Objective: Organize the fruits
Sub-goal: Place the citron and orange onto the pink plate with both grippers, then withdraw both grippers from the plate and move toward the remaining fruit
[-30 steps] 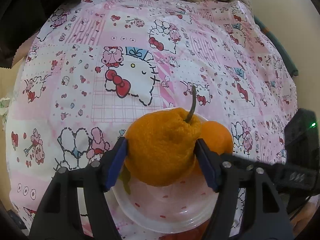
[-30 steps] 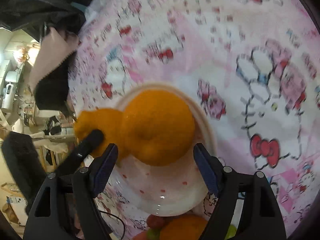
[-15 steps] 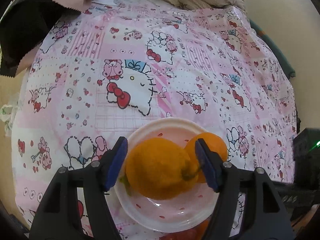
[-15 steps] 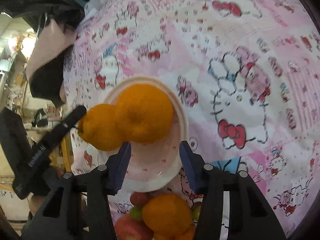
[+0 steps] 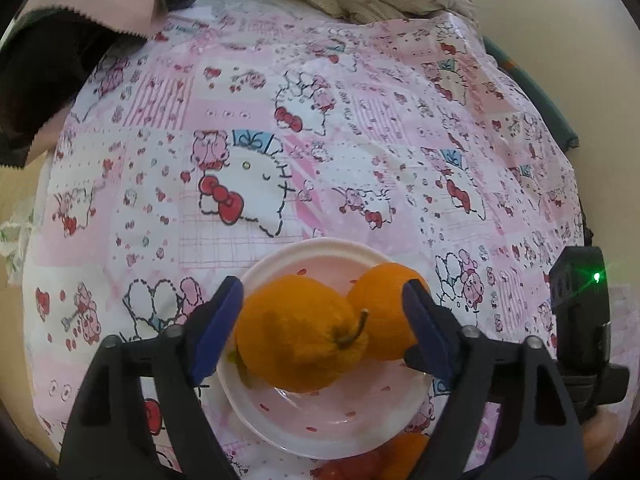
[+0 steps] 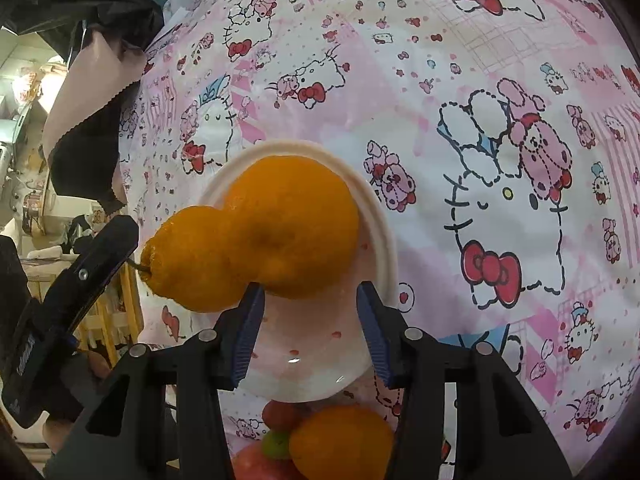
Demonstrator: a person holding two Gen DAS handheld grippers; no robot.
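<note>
2 orange citrus fruits sit touching in a shallow white plastic bowl [image 5: 280, 256] speckled with red, on a worktop under glossy pink cartoon-print cloth [image 5: 320, 120]; the bumpy-skinned one with a curved stem [image 5: 296, 340] lies beside the smoother round one [image 5: 384, 312]; the left claw [image 5: 322, 330] stands wide, blue pads either side of the bumpy fruit, gripping nothing; the right claw [image 6: 310, 334] stands narrower, empty, over the bowl's bare floor; more mixed fruit [image 6: 340, 444] lies just beside the rim.
</note>
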